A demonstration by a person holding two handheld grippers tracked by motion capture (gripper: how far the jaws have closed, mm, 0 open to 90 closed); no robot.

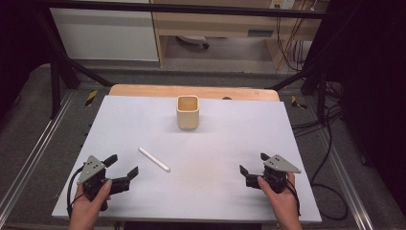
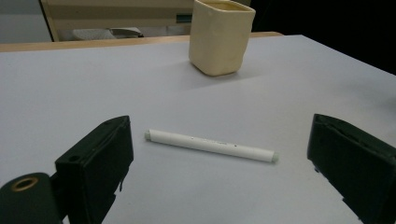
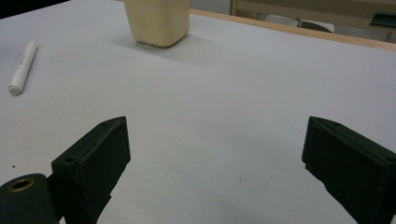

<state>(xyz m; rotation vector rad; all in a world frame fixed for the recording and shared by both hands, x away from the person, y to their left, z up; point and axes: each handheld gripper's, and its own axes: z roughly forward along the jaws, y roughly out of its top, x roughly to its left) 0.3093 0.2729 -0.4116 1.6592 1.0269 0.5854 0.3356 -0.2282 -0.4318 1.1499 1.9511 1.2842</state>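
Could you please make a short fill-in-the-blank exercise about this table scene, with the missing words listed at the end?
1. The white marker lies flat on the table, nearer to the ____ gripper.
2. The cream cup stands ____ near the far edge of the table.
3. The jaws of the left gripper and the right gripper are both ____.
4. Between the jaws of the right gripper there is ____.

Missing words: left; upright; open; nothing
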